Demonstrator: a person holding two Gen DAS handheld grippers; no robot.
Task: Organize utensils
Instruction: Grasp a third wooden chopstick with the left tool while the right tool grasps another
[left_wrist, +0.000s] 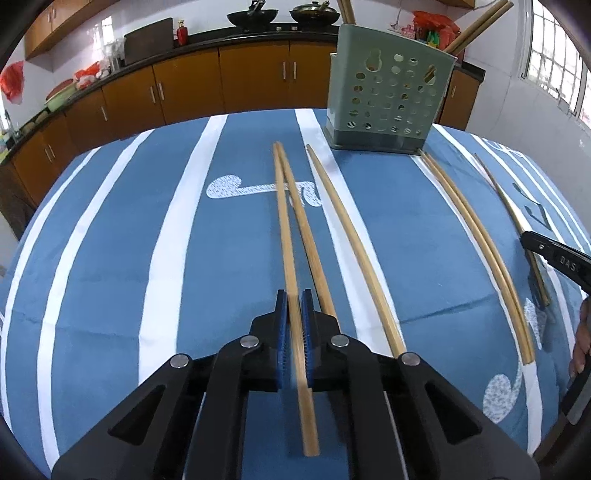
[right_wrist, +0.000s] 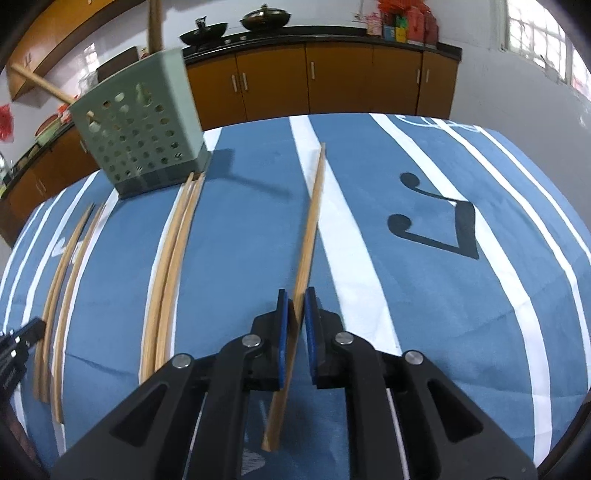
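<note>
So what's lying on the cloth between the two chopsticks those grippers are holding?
Four loose chopsticks: a pair shows in the right wrist view, two singles in the left wrist view.

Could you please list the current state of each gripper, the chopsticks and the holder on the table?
Left gripper: shut on a chopstick.
Right gripper: pads beside another chopstick; grip unclear.
Loose chopsticks: lying flat on the tablecloth.
Paired chopsticks: lying side by side, tips at the holder's base.
Green holder: upright, with some chopsticks already inside.
</note>
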